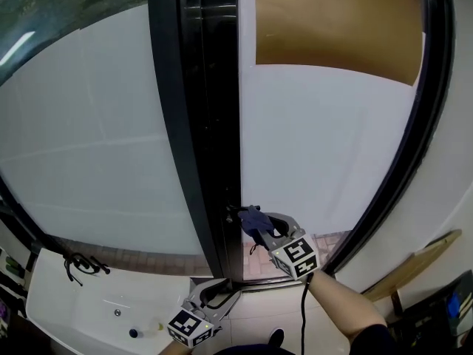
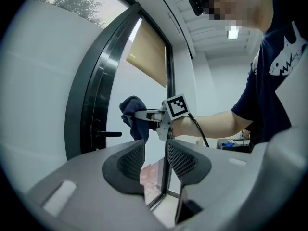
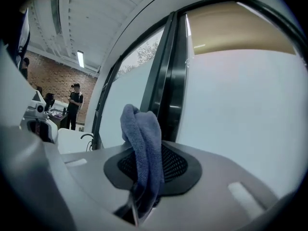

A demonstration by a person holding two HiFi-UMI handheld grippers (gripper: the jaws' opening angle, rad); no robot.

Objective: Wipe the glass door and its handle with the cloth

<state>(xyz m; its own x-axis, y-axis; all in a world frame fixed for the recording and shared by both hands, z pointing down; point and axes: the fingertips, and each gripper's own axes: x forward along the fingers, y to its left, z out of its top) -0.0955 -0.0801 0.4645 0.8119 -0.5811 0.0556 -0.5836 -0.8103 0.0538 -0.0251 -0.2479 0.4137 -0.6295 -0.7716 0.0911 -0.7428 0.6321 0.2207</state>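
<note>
The dark blue cloth (image 1: 253, 218) is bunched between the jaws of my right gripper (image 1: 260, 226), which is shut on it. It hangs just right of the black lever handle (image 1: 232, 212) on the door's black frame (image 1: 211, 124), close to the frosted glass (image 1: 325, 146). The left gripper view shows the cloth (image 2: 133, 115) a short way from the handle (image 2: 109, 134), not touching it. In the right gripper view the cloth (image 3: 142, 148) stands up between the pads. My left gripper (image 1: 220, 288) hangs low near the floor, open and holding nothing (image 2: 155, 161).
A tan blind (image 1: 332, 21) covers the top of the right pane. A white counter (image 1: 52, 309) with a black cable (image 1: 83, 263) stands at lower left. A wooden board (image 1: 417, 266) leans at lower right. People (image 3: 74, 105) stand by a brick wall behind.
</note>
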